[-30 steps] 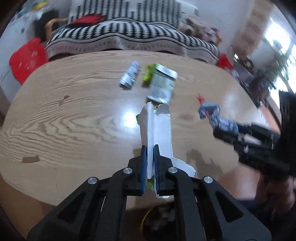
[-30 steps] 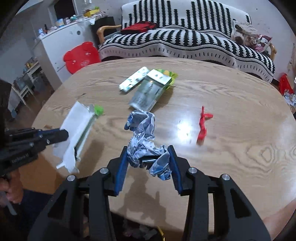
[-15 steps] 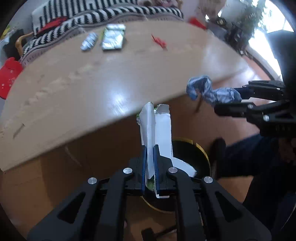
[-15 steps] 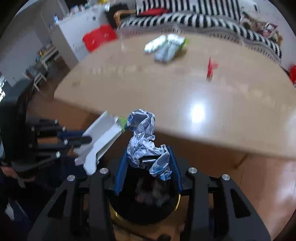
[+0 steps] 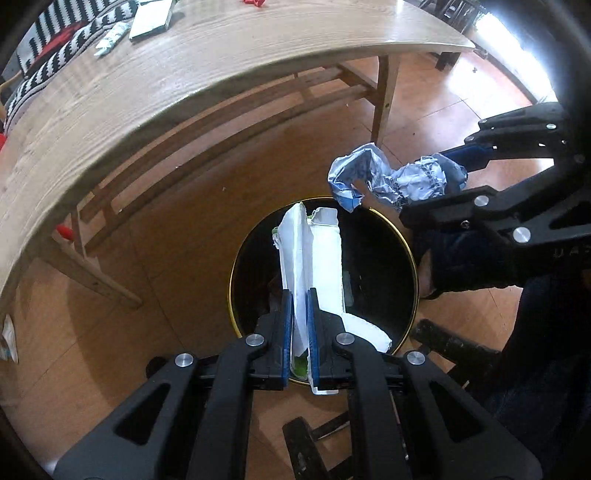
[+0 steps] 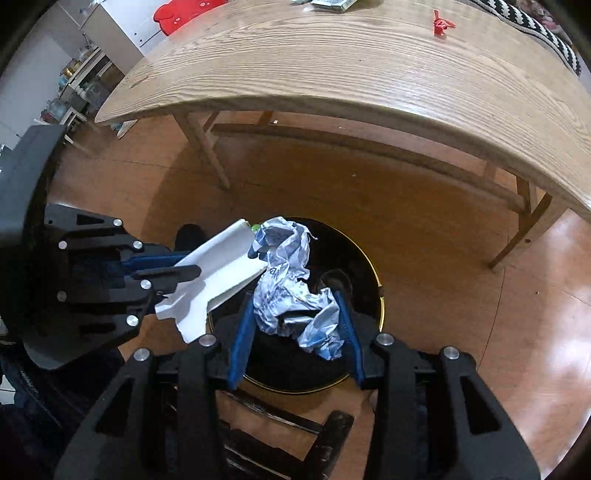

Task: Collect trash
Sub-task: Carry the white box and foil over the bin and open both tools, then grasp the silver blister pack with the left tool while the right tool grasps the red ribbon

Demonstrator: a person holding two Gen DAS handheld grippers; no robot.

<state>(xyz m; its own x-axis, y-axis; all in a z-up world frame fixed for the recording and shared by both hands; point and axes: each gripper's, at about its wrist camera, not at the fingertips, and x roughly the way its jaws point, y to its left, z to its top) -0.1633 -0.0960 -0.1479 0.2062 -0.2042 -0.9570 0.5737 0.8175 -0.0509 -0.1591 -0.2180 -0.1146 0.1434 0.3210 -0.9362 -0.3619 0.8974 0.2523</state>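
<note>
My left gripper (image 5: 299,306) is shut on a flattened white carton (image 5: 314,254) and holds it over a round black bin with a gold rim (image 5: 406,247) on the floor. My right gripper (image 6: 295,314) is shut on a crumpled blue-and-white wrapper (image 6: 288,291) above the same bin (image 6: 369,266). The wrapper (image 5: 388,177) and the right gripper (image 5: 458,173) show at the right of the left wrist view. The carton (image 6: 221,266) and left gripper (image 6: 162,266) show at the left of the right wrist view.
A wooden table (image 5: 184,74) stands beyond the bin, its legs (image 5: 384,96) close by. On it lie a red scrap (image 6: 441,24), a silver-green packet (image 5: 151,18) and a small tube (image 5: 110,37). A dark chair frame (image 6: 280,424) is below the grippers.
Both grippers have moved off the table top and down to the floor bin, each carrying its piece of trash. The table now lies above and behind.
</note>
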